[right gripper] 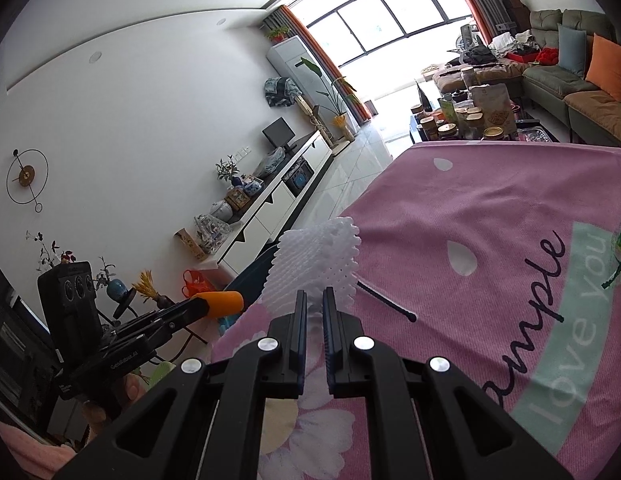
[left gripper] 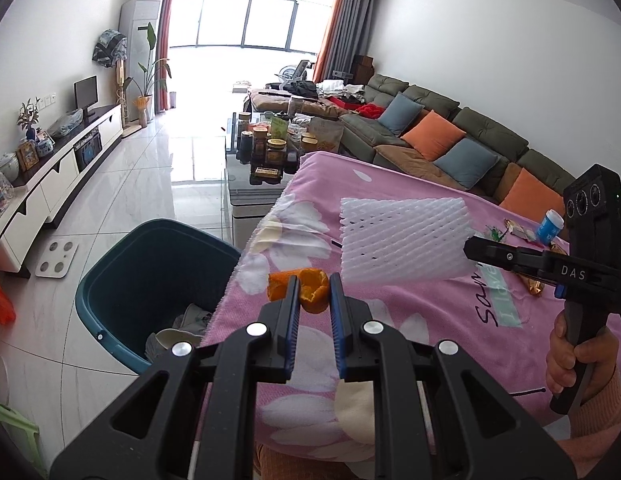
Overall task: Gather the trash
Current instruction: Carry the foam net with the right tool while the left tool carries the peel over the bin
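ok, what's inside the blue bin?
The blue bin holds pale crumpled trash near its bottom; exact items unclear. The pink cloth hides the bin's right side.

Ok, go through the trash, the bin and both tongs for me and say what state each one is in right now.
Left tongs: shut on the orange peel.
Orange peel: held above the blanket's edge.
Right tongs: shut on the foam fruit net.
Foam fruit net: lifted off the blanket, held by one corner.
Teal bin: uncovered, some trash inside.
Pink blanket: spread flat, wrappers still on it.
Blue-capped bottle: tilted.
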`<control>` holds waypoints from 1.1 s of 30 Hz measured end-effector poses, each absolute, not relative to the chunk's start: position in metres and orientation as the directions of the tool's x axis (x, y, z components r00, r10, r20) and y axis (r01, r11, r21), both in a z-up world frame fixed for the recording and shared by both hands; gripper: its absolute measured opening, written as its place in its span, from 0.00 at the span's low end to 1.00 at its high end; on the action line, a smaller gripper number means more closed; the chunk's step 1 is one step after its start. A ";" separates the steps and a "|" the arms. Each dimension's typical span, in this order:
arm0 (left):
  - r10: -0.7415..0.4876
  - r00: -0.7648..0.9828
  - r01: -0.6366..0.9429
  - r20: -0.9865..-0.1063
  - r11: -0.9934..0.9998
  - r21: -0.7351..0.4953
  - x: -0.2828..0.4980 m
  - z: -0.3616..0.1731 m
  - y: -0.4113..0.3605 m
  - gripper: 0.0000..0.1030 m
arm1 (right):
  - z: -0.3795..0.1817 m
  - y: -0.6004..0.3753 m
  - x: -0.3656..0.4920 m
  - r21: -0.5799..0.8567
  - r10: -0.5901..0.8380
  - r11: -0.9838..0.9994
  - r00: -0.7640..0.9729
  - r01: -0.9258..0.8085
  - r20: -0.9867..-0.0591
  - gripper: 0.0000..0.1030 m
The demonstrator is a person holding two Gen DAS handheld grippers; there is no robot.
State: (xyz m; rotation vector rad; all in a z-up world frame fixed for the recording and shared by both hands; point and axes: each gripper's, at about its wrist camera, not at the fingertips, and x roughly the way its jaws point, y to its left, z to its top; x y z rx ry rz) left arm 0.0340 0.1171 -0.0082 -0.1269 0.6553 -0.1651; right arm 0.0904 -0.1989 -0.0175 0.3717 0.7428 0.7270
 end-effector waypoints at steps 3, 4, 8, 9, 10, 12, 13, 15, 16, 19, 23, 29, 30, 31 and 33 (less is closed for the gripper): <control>-0.173 0.786 0.093 -0.594 0.982 -0.163 0.034 -0.006 0.124 0.14 | -0.016 -0.188 0.094 0.545 0.724 0.688 0.495 -0.479 -0.480 0.06; -0.167 0.788 0.087 -0.593 0.983 -0.161 0.034 -0.006 0.126 0.14 | -0.016 -0.184 0.095 0.545 0.728 0.684 0.489 -0.484 -0.480 0.06; -0.142 0.795 0.060 -0.589 0.986 -0.156 0.034 -0.005 0.134 0.14 | -0.015 -0.168 0.098 0.543 0.743 0.670 0.464 -0.506 -0.483 0.06; -0.135 0.797 0.053 -0.589 0.987 -0.155 0.034 -0.005 0.137 0.14 | -0.014 -0.164 0.099 0.544 0.746 0.666 0.458 -0.511 -0.483 0.06; -0.129 0.798 0.047 -0.588 0.987 -0.153 0.033 -0.005 0.139 0.14 | -0.013 -0.160 0.101 0.542 0.748 0.663 0.452 -0.516 -0.485 0.06; -0.117 0.800 0.035 -0.588 0.988 -0.150 0.035 -0.005 0.145 0.14 | -0.012 -0.151 0.103 0.538 0.752 0.658 0.441 -0.526 -0.489 0.06; -0.113 0.801 0.030 -0.588 0.988 -0.150 0.036 -0.005 0.148 0.14 | -0.011 -0.148 0.103 0.534 0.753 0.658 0.438 -0.532 -0.491 0.06; -0.101 0.802 0.016 -0.589 0.989 -0.148 0.036 -0.006 0.152 0.14 | -0.010 -0.142 0.105 0.529 0.755 0.655 0.431 -0.539 -0.494 0.06; -0.097 0.801 0.010 -0.590 0.989 -0.149 0.036 -0.007 0.153 0.14 | -0.010 -0.138 0.106 0.527 0.755 0.654 0.429 -0.543 -0.496 0.06; -0.089 0.801 -0.004 -0.592 0.988 -0.154 0.037 -0.008 0.160 0.14 | -0.008 -0.129 0.111 0.519 0.757 0.651 0.421 -0.553 -0.500 0.06; -0.084 0.799 -0.018 -0.595 0.986 -0.163 0.040 -0.009 0.166 0.14 | -0.008 -0.120 0.117 0.513 0.758 0.648 0.410 -0.563 -0.508 0.06; -0.067 0.795 -0.041 -0.603 0.986 -0.164 0.048 -0.014 0.169 0.14 | -0.006 -0.104 0.124 0.501 0.758 0.644 0.396 -0.578 -0.518 0.06; -0.063 0.794 -0.046 -0.605 0.986 -0.163 0.049 -0.014 0.172 0.14 | -0.006 -0.101 0.125 0.497 0.757 0.645 0.395 -0.580 -0.521 0.06; -0.059 0.794 -0.050 -0.606 0.986 -0.161 0.050 -0.014 0.173 0.14 | -0.006 -0.099 0.126 0.494 0.755 0.646 0.395 -0.582 -0.523 0.06; -0.053 0.792 -0.057 -0.608 0.986 -0.160 0.052 -0.015 0.174 0.14 | -0.006 -0.096 0.126 0.490 0.755 0.645 0.391 -0.586 -0.527 0.06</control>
